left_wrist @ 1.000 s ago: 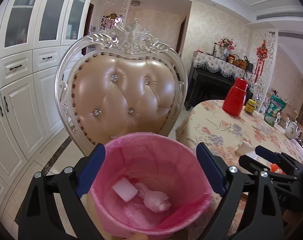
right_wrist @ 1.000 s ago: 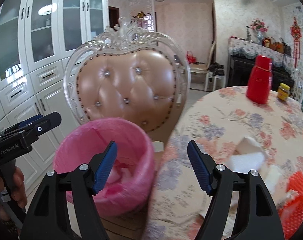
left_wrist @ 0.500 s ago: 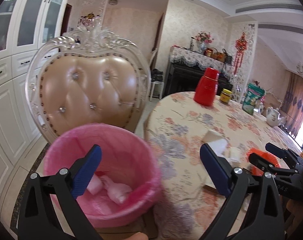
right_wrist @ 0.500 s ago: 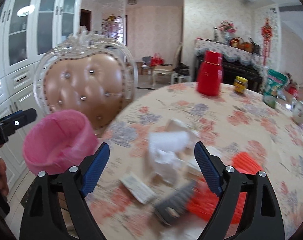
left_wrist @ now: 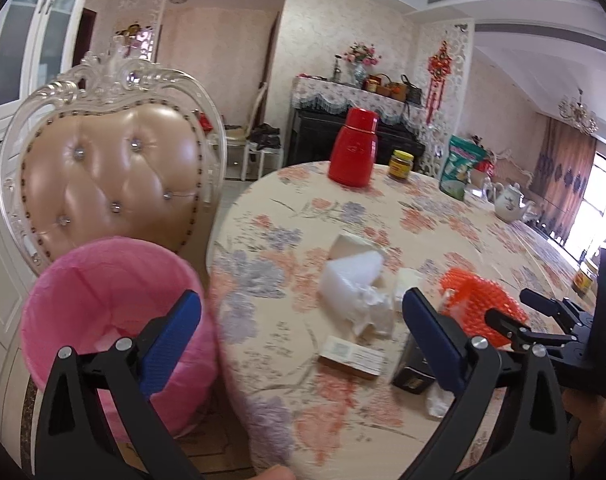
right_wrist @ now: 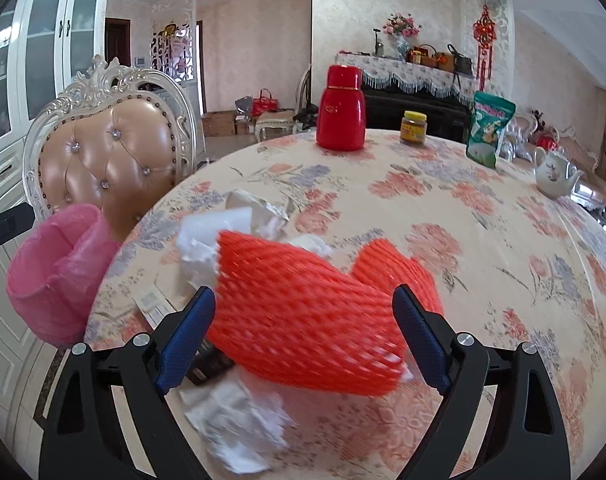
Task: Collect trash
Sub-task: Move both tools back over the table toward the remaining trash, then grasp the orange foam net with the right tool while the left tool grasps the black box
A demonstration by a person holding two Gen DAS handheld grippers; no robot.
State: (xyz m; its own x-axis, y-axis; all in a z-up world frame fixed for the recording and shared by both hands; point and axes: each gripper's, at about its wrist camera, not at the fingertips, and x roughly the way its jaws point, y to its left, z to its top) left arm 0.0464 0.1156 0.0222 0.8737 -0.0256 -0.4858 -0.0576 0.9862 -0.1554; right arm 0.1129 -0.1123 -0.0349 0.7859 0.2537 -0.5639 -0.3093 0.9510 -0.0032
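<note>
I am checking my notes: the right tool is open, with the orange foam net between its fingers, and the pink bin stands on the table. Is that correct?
One thing is wrong: the pink bin stands off the table, beside its edge, as the right wrist view shows. The right tool is indeed open around the orange foam net.

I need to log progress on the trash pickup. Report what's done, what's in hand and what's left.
Done: a few scraps lie inside the pink bin. In hand: nothing yet; the right gripper is open around the orange foam net, and the left gripper is open and empty. Left: the net, the crumpled white paper, the small carton and the dark box on the table.
</note>
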